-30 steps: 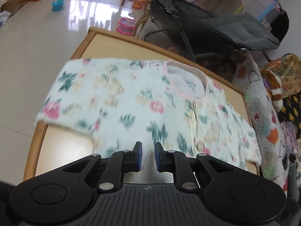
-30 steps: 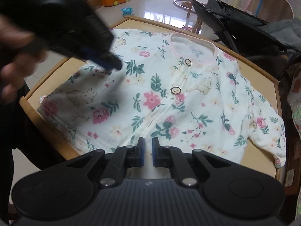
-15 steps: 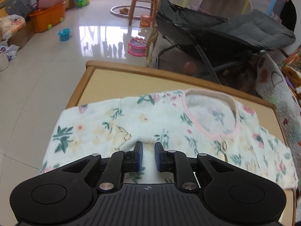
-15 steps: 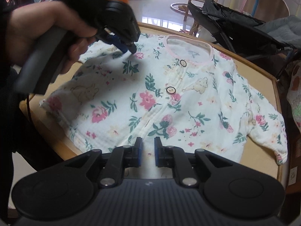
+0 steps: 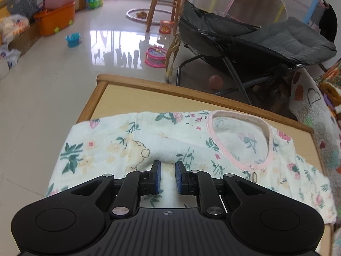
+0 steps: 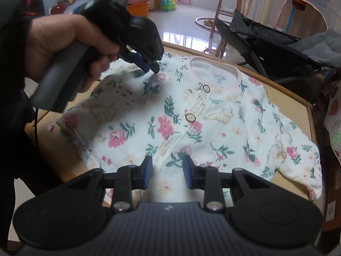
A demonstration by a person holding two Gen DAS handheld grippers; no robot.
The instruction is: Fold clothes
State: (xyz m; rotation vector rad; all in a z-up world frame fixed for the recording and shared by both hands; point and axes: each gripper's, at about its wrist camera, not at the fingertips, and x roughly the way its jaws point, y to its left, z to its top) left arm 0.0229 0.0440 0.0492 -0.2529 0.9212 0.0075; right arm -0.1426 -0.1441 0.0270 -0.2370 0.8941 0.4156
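With the top (image 6: 191,123) flat on the worktop (image 6: 298,115), your left gripper (image 5: 168,176) stands narrow at its shoulder and your right gripper's (image 6: 168,173) fingers are opening over the hem, empty, so a shallow pinch could slip or drag it crooked.

Your left hand-held gripper (image 5: 168,178) has a black body with a ribbed top plate bearing a small crosshair mark. A round, shallow disc sits on each flank of that plate. Two black link arms run forward from silver screw heads to the fingers (image 5: 157,176), which carry blue ridged pads. Your right hand-held gripper (image 6: 167,175) is built the same: black shell, ribbed plate, silver screws, blue pads. Seen from the right one, your left unit has a grey handle, and a thin black cable hangs below it. Your hand (image 6: 64,49) wraps the handle, and you wear a black sleeve (image 6: 12,64).
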